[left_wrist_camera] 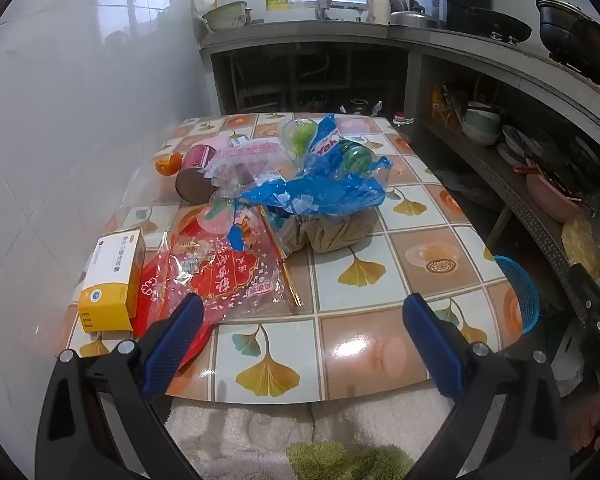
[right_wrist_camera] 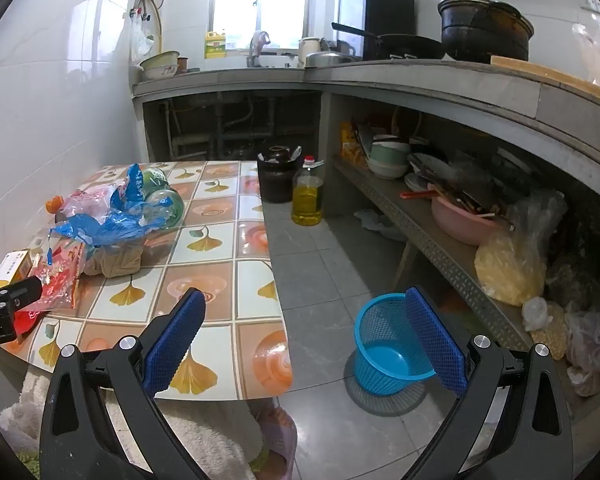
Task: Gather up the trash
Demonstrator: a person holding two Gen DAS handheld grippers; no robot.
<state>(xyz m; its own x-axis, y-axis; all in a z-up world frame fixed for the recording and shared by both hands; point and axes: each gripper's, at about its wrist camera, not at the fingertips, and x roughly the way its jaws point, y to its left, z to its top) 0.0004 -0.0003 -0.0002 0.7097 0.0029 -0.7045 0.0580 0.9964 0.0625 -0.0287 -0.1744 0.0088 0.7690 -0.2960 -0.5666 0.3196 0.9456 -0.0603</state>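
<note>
The trash lies in a loose heap on the left and far part of the table, near the wall: a red wrapper and a yellow box at the near left, a blue plastic bag over a brown crumpled bag in the middle, and a dark can on its side with an orange peel behind it. The blue basket stands empty on the floor to the right of the table, probably so that things can be dropped into it from the table edge.

The left gripper hangs over the near edge with its jaws wide apart and nothing between them; its left finger is just beside the red wrapper, so I think this piece is the first to take. The right gripper is also wide apart and empty, and it looks between the table corner and the basket.
</note>
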